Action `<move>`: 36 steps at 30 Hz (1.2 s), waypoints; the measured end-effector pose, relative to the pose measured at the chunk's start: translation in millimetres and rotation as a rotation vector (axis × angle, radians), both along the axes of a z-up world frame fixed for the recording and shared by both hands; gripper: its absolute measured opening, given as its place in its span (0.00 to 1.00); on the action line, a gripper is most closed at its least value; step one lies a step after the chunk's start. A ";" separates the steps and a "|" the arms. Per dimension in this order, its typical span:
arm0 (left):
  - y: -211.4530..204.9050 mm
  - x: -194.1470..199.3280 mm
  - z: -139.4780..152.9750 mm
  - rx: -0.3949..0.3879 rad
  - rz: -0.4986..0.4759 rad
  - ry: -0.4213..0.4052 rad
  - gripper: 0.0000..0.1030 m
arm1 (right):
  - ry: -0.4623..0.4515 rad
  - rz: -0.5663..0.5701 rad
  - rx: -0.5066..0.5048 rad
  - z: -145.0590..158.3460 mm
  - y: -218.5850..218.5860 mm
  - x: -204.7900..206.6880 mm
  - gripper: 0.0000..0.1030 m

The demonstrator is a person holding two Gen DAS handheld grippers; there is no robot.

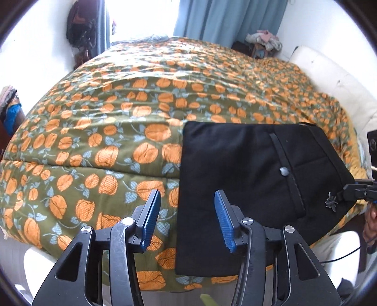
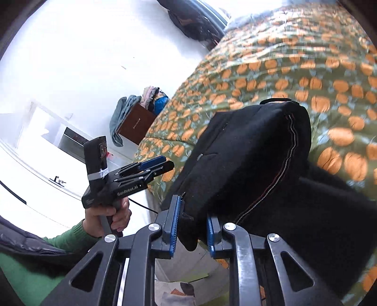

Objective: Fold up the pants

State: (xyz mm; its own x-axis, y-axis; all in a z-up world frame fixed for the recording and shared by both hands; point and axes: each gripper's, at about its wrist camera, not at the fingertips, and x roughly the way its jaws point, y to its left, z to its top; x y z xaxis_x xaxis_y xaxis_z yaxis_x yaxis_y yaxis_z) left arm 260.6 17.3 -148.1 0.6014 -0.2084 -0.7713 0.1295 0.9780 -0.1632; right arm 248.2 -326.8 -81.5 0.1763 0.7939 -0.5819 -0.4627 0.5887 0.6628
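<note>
The black pants [image 1: 247, 188] lie folded into a thick rectangle on the pumpkin-print bedspread [image 1: 117, 117], near the bed's front right edge. My left gripper [image 1: 188, 211] is open and empty, just above the pants' left edge. My right gripper [image 2: 192, 219] has its jaws around the waist corner of the pants [image 2: 247, 164], with black cloth between the blue pads and some gap left. In the left wrist view the right gripper's tips [image 1: 353, 190] sit at the pants' right edge. The left gripper also shows in the right wrist view [image 2: 150, 167], held by a hand.
A white headboard [image 1: 334, 77] lines the bed's right side. A wooden nightstand [image 2: 136, 122] with piled clothes stands left of the bed. Blue curtains [image 1: 223, 18] hang behind the bed. Clothes lie heaped at the far right corner [image 1: 264, 40].
</note>
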 end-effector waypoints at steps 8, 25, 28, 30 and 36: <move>-20.7 -12.8 3.7 -0.021 -0.068 0.003 0.50 | -0.013 -0.080 -0.079 28.6 -63.2 -24.5 0.19; -82.0 -24.8 -22.2 0.078 -0.215 0.041 0.53 | 0.295 -0.313 -0.190 -112.5 -147.4 -50.9 0.25; -87.2 -28.1 -21.3 0.128 -0.224 0.016 0.64 | 0.264 -0.338 -0.226 -95.4 -152.9 -51.9 0.42; -89.5 -28.0 -20.2 0.141 -0.221 -0.004 0.72 | 0.138 -0.353 -0.379 -67.9 -151.0 -50.7 0.48; -115.2 -16.5 -38.8 0.227 -0.244 0.056 0.73 | -0.162 -0.361 -0.359 -3.8 -117.1 -24.1 0.48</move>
State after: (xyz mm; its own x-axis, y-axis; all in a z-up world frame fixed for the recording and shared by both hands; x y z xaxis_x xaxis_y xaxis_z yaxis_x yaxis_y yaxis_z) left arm 244.1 -97.9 -186.8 0.5099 -0.1602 -0.8452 0.3611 0.9316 0.0413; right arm 224.1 -443.8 -85.3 0.5116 0.4223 -0.7483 -0.2683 0.9059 0.3278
